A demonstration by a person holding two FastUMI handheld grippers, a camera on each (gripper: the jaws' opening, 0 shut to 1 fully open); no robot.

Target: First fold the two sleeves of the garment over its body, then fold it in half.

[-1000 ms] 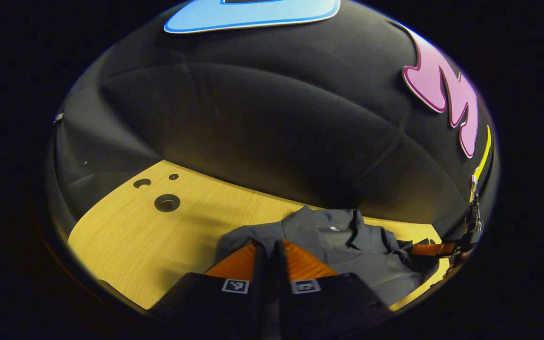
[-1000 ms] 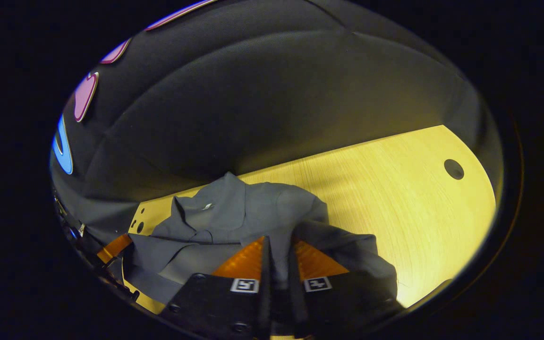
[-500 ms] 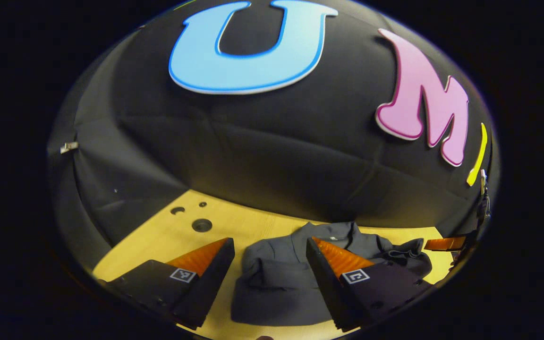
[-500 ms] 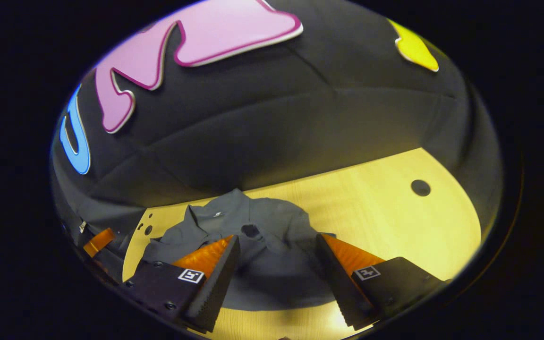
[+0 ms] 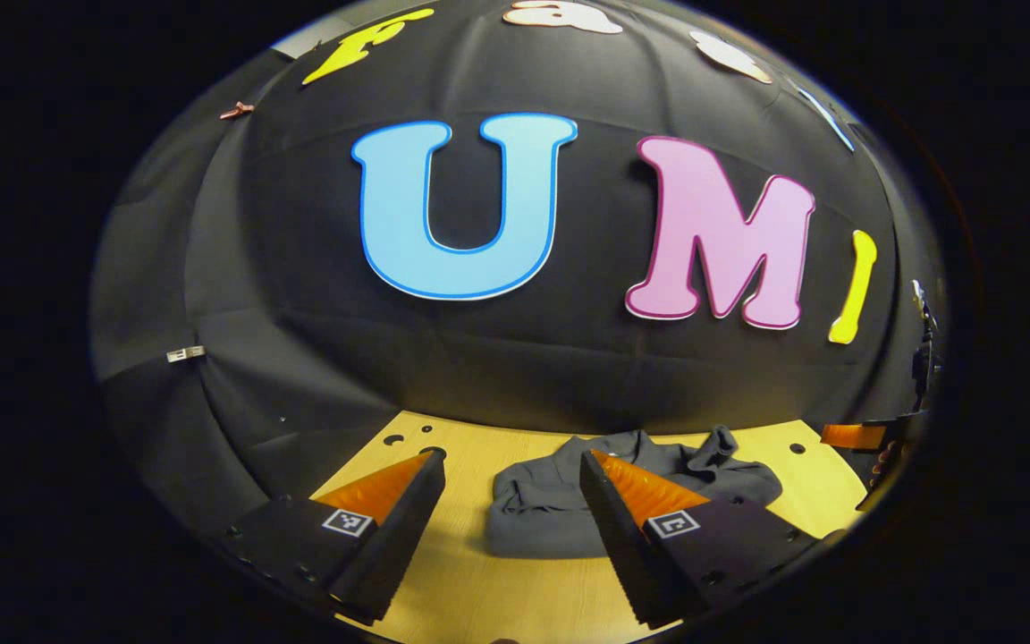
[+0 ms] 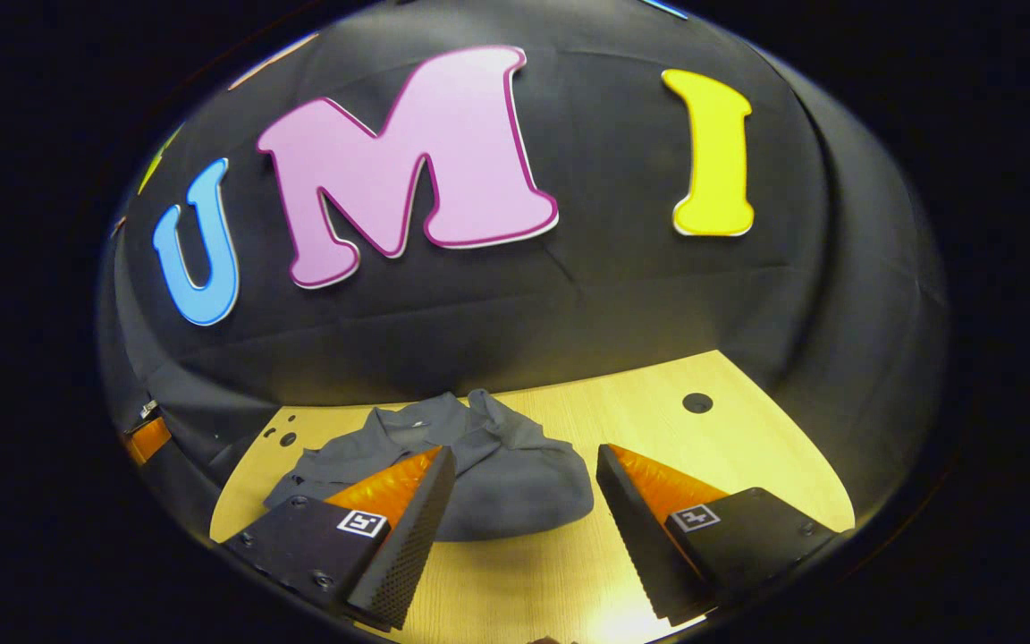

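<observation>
In the right gripper view I see a single table [image 6: 747, 447] hole; the left gripper view shows several. Both jaws spread, empty; folded garment [image 5: 542, 514] lies beyond them.

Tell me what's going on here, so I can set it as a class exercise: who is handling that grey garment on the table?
A person works with two hand-held grippers over a wooden table. The grey garment lies on it in a compact folded bundle, collar toward the booth wall. The left gripper and the right gripper are both open, with the garment lying beyond their fingers, and neither touches it. Judging by how the bundle lies, the folding looks finished or nearly so.
</observation>
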